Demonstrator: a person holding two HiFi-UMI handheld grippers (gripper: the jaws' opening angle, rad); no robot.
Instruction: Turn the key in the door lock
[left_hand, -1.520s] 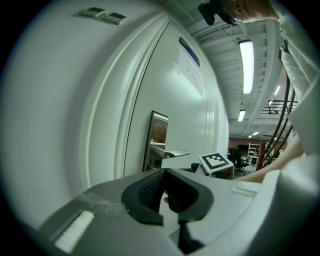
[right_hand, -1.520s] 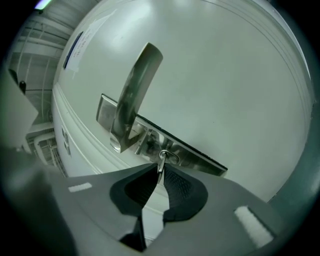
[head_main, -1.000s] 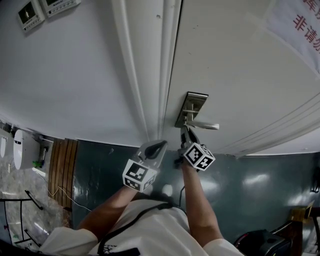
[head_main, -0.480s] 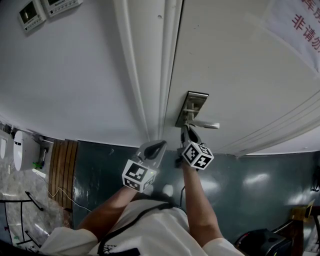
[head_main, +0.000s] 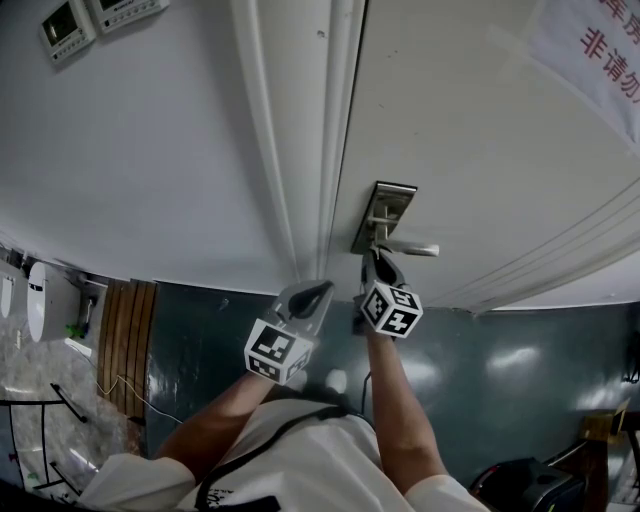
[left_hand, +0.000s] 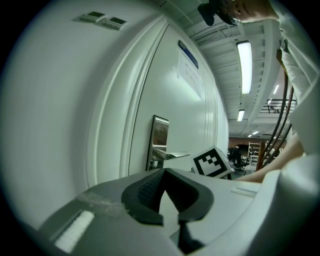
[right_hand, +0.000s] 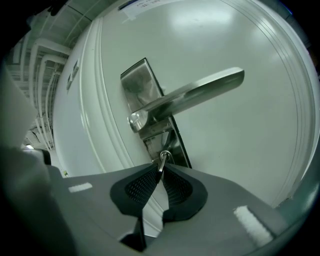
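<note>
we had the right gripper clamped on the key to twist it, with the left gripper closed on nothing, held aside.

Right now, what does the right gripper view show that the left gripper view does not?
Only the right gripper view shows the key, pinched between the jaws of the right gripper just below the handle. Only the left gripper view shows the left gripper with its jaws together on nothing, the marker cube of the other gripper, ceiling lights and two wall panels. Both views show the white door, the handle and the metal lock plate.
</note>
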